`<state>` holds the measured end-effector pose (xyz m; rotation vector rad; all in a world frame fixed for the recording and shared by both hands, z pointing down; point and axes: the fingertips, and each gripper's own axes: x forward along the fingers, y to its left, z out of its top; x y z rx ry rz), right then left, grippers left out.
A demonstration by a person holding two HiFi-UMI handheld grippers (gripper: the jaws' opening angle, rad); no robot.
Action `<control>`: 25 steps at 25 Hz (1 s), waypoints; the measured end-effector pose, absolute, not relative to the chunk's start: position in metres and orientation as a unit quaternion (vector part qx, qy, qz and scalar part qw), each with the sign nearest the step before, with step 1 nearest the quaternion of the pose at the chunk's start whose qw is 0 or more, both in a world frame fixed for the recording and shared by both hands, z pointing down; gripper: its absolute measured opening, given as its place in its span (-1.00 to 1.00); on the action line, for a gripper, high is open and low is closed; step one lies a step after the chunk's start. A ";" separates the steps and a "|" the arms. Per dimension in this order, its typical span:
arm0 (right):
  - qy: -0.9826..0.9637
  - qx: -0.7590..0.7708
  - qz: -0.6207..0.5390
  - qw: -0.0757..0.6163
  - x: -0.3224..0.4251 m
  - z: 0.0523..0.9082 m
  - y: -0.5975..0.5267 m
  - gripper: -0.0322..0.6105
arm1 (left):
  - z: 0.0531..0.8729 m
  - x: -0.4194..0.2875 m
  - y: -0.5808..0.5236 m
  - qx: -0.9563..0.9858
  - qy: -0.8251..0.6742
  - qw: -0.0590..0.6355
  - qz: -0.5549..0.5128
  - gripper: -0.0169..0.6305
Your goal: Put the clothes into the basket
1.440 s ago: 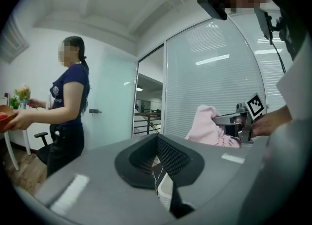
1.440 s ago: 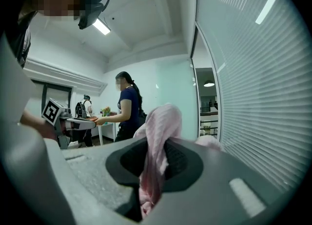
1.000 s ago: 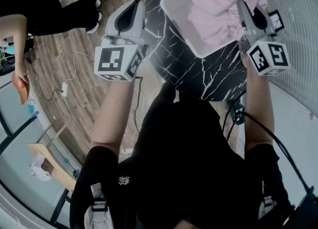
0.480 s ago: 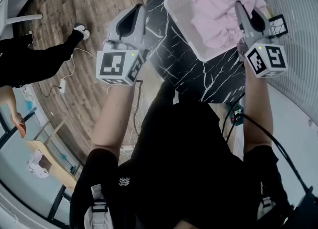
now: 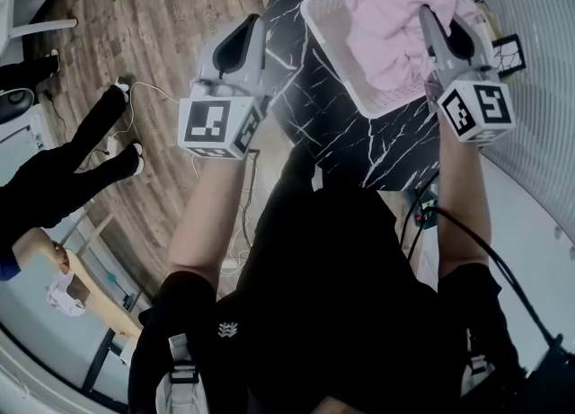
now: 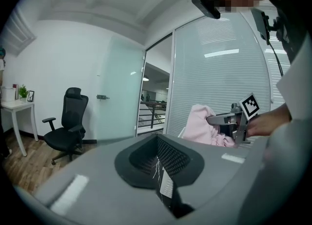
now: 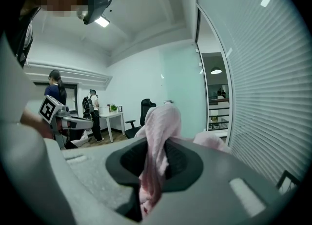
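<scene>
Showing a pink garment (image 5: 388,30) heaped inside the white mesh basket (image 5: 334,48), which stands on the far part of a black marble-patterned table (image 5: 359,147). The cloth fills most of the basket and rises above its rim.

Right side: the right gripper (image 5: 422,13) reaches over the basket's near right corner, pointing away from the person and tilted slightly downward. Its jaws are closed on a fold of the garment; the right gripper view shows a pink ridge of cloth pinched between them and standing up past their tips, with the rest of the garment lying just beyond. The right forearm (image 5: 463,197) is bare below a black sleeve and stretched nearly straight forward. The right marker cube (image 5: 473,109) sits at the near end of the tool, over the table beside the basket's near rim.

Left side: the left gripper (image 5: 252,26) is held level with the basket but apart from it, to its left, over the table's left edge and the wooden floor (image 5: 153,44). Its jaws are drawn together with no cloth between them. The left forearm (image 5: 211,215) extends forward, carrying the left marker cube (image 5: 218,125). In the left gripper view, the garment and the right gripper appear ahead and to the right.

Surroundings: another person's legs (image 5: 63,179) stand on the floor at far left.
</scene>
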<state>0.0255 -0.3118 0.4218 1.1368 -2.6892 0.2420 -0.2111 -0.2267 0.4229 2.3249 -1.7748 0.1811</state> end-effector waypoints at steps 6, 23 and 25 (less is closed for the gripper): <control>-0.913 0.381 0.097 0.106 0.019 0.433 -0.314 -0.71 | 0.431 -0.212 -0.226 0.785 -0.606 0.111 0.065 -0.92; -0.909 0.366 0.125 0.159 0.019 0.469 -0.314 -0.80 | 0.446 -0.212 -0.222 0.779 -0.610 0.122 0.075 -0.92; -0.906 0.365 0.133 0.168 0.020 0.477 -0.312 -0.80 | 0.448 -0.212 -0.222 0.779 -0.609 0.123 0.076 -0.92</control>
